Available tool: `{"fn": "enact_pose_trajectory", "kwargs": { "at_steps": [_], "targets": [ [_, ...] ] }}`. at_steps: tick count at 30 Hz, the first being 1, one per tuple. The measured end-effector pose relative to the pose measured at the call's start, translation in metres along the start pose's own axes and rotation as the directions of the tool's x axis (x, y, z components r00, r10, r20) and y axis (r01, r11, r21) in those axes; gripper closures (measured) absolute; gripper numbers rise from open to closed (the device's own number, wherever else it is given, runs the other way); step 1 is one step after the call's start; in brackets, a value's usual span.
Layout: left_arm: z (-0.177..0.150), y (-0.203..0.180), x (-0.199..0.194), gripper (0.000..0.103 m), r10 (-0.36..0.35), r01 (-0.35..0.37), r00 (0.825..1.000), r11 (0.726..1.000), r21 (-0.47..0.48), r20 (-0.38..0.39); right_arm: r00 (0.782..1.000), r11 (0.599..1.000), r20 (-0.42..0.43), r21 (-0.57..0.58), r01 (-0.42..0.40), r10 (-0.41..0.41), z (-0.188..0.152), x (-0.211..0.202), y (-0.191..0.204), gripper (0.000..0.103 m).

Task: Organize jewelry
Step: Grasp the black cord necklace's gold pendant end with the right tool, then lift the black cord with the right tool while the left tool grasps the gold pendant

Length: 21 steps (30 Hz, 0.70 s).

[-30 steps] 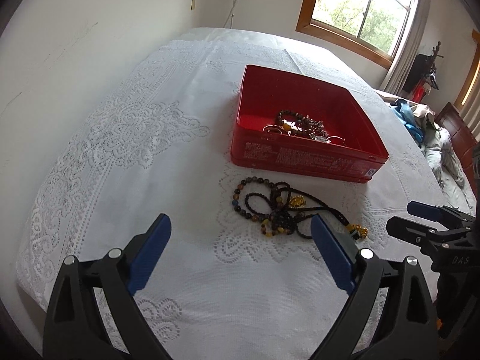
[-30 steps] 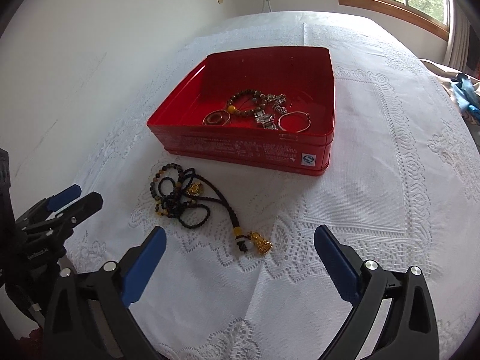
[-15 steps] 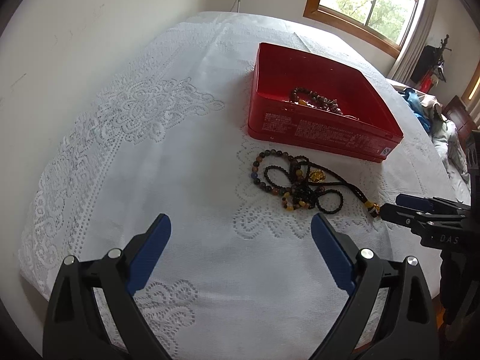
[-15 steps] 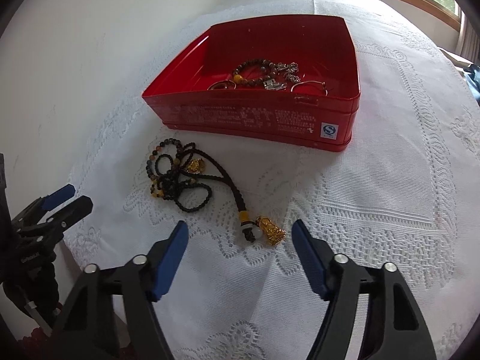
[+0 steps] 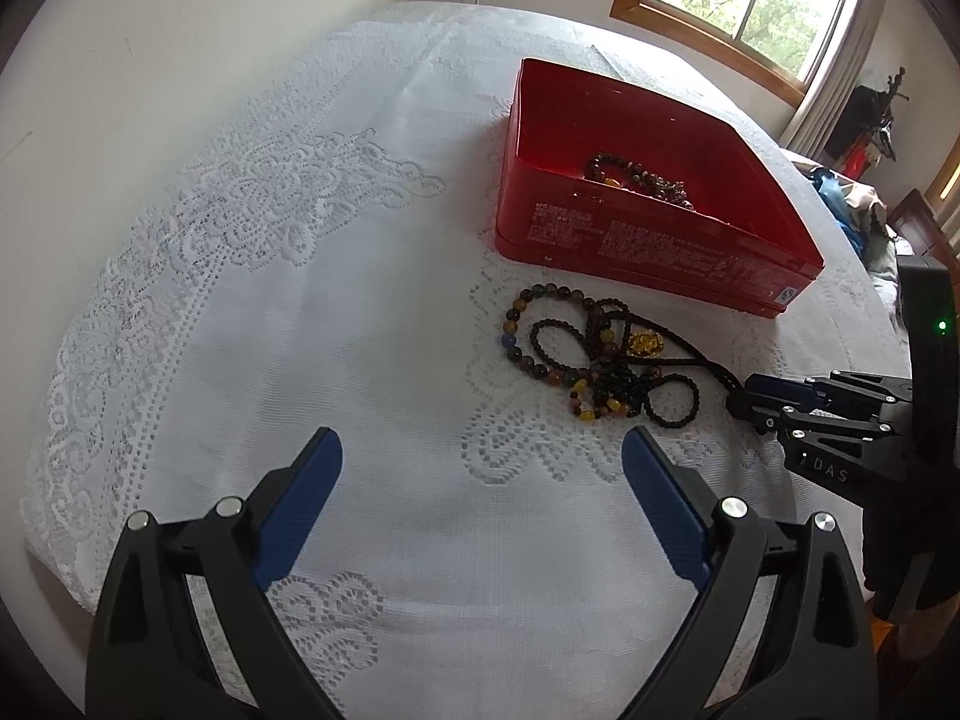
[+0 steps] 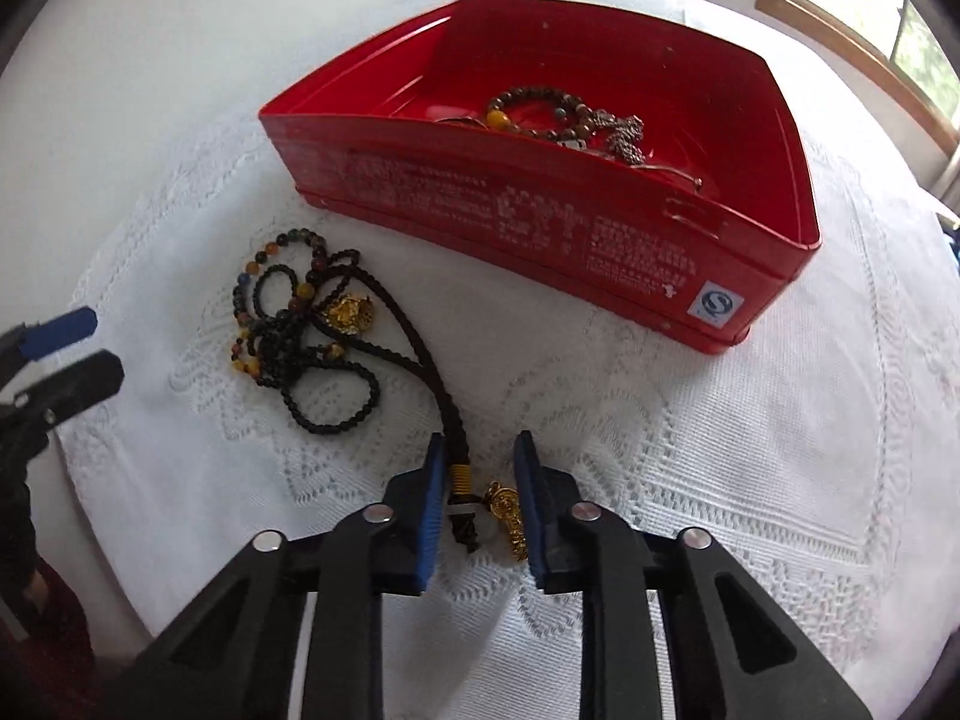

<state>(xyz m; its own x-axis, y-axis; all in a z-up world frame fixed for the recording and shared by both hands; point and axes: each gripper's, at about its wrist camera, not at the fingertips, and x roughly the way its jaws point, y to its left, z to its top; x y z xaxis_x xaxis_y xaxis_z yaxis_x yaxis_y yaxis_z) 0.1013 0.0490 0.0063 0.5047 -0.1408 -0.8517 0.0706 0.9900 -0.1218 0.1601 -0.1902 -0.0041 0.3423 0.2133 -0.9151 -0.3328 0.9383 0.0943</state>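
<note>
A red tin box (image 6: 600, 222) (image 5: 630, 252) sits on the white lace cloth and holds beaded bracelets (image 6: 558, 114) and a ring. In front of it lies a tangle of bead strings (image 6: 288, 324) (image 5: 594, 360) with a dark braided cord (image 6: 444, 396) ending in a gold pendant (image 6: 510, 516). My right gripper (image 6: 480, 468) is low on the cloth, its jaws partly closed around the cord's end and pendant, with small gaps at both sides. My left gripper (image 5: 480, 462) is wide open and empty, hovering short of the beads.
The lace-covered bed (image 5: 270, 300) drops off at its near edge. A white wall is on the left, a window (image 5: 750, 6) at the back right, and clothes and dark furniture (image 5: 870, 210) at the far right.
My right gripper has moved down and forward to the cord's pendant end and its jaws have narrowed around it. The left gripper has pulled back slightly and stayed open.
</note>
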Motion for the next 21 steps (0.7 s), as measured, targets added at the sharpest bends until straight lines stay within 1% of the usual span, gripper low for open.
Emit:
{"fn": "enact_pose_trajectory", "kwargs": {
  "at_steps": [1, 3, 7, 9, 11, 14, 16, 19, 21],
  "targets": [
    [0.001, 0.0, 0.0, 0.009, -0.003, 0.003, 1.0, 1.0, 0.0, -0.002, 1.0, 1.0, 0.0, -0.006, -0.005, 0.005, -0.001, 0.0, 0.0, 0.093],
    [0.003, -0.001, 0.0, 0.009, -0.005, 0.005, 1.0, 1.0, -0.003, -0.001, 1.0, 1.0, -0.002, -0.001, -0.019, 0.019, -0.003, -0.001, -0.002, 0.096],
    [0.008, -0.003, -0.005, 0.009, -0.018, 0.018, 1.0, 1.0, -0.005, 0.009, 0.996, 0.992, 0.003, 0.093, -0.085, 0.085, -0.009, -0.01, -0.021, 0.097],
    [0.009, -0.004, -0.005, 0.009, -0.023, 0.023, 1.0, 1.0, -0.004, 0.01, 0.991, 0.98, 0.033, 0.145, -0.133, 0.129, -0.016, -0.021, -0.035, 0.097],
    [0.01, -0.004, -0.004, 0.009, -0.028, 0.028, 1.0, 1.0, -0.009, 0.007, 0.986, 0.97, 0.073, 0.183, -0.163, 0.152, -0.024, -0.035, -0.049, 0.097],
    [0.011, -0.006, 0.0, 0.009, -0.043, 0.043, 0.999, 0.999, -0.016, -0.005, 0.982, 0.959, 0.122, 0.225, -0.171, 0.147, -0.036, -0.057, -0.068, 0.097],
    [0.013, -0.009, 0.002, 0.009, -0.053, 0.053, 0.999, 0.998, -0.015, -0.006, 0.981, 0.953, 0.139, 0.254, -0.167, 0.135, -0.044, -0.067, -0.079, 0.097],
    [0.018, -0.021, 0.007, 0.009, -0.058, 0.058, 0.998, 0.998, -0.001, -0.007, 0.986, 0.95, 0.135, 0.281, -0.137, 0.103, -0.045, -0.069, -0.086, 0.097],
    [0.022, -0.031, 0.012, 0.011, -0.087, 0.087, 0.996, 0.996, 0.008, -0.026, 0.988, 0.945, 0.122, 0.3, -0.132, 0.099, -0.049, -0.066, -0.09, 0.097]
  ]
}}
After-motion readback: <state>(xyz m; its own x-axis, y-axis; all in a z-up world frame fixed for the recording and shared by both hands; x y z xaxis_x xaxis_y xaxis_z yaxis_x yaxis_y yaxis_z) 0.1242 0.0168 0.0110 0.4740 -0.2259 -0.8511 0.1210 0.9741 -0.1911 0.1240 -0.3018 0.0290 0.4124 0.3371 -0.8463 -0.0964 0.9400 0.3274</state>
